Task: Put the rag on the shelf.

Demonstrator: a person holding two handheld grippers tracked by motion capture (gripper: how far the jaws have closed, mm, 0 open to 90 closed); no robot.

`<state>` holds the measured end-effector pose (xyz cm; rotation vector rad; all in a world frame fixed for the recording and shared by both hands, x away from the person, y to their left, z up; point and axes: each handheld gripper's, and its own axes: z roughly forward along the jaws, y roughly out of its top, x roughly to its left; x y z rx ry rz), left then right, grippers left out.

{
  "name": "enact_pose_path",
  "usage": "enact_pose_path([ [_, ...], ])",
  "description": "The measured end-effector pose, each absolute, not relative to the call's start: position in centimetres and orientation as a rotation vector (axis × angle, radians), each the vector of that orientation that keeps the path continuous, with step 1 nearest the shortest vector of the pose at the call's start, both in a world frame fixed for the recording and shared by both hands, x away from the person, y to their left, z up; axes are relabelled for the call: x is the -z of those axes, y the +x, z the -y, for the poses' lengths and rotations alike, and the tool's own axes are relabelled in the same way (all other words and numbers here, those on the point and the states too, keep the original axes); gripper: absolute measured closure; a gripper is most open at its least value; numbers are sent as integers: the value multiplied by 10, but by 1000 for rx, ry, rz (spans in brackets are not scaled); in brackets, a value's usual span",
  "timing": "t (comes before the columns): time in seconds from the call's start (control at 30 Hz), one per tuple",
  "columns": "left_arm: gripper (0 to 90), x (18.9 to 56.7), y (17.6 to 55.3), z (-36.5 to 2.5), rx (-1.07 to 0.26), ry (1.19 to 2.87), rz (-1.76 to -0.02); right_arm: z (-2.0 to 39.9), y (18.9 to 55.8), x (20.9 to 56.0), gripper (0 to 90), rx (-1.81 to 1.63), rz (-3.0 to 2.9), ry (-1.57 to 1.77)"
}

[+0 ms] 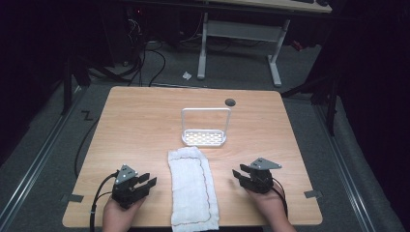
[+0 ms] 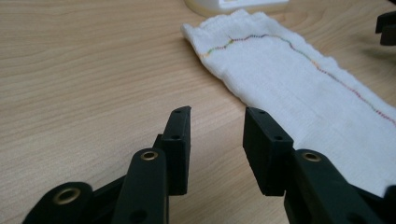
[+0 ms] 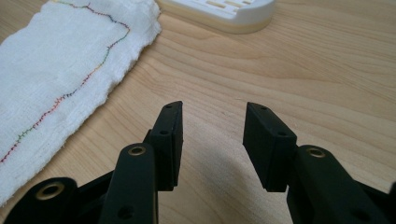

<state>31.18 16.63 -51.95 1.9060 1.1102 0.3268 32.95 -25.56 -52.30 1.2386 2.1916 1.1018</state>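
A long white cloth [image 1: 192,187] with a coloured stitched seam lies folded lengthwise down the middle of the wooden table [image 1: 140,121], reaching the near edge. Behind it stands a white rack [image 1: 204,126] with a slotted base and a wire hoop. My left gripper [image 1: 147,182] rests low at the cloth's left, open, with bare wood between its jaws [image 2: 217,135]; the cloth [image 2: 289,79] lies off to its right. At the cloth's right my right gripper [image 1: 239,175] is open too, over bare wood [image 3: 212,130], with the cloth [image 3: 60,70] to its left and the rack's base [image 3: 224,11] ahead.
A round dark grommet [image 1: 230,102] sits in the table's far edge. Beyond the table stand a white desk frame [image 1: 239,36] and cables on the grey floor. Metal rails run along both sides of the table.
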Motion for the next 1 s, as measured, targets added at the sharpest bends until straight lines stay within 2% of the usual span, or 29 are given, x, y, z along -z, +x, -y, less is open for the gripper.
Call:
enact_pose_path([
  [0.47,588,525,313,-158,-301,1934,-1096,260,330,524,579,-1101,-2188,1240],
  [0.5,634,525,314,-158,-289,1938,-1098,259,330,524,581,-1102,-2191,1246],
  [0.57,656,524,314,-155,-273,1947,-1089,259,330,524,588,-1102,-2193,1247],
  [0.63,746,524,313,-151,-274,1965,-1061,258,330,524,624,-1103,-2200,1233],
  [0.77,845,521,313,-137,-256,1989,-1022,252,329,525,679,-1104,-2235,1213],
  [1.0,892,516,324,-113,-262,2030,-959,236,330,525,700,-1138,-2276,1183],
])
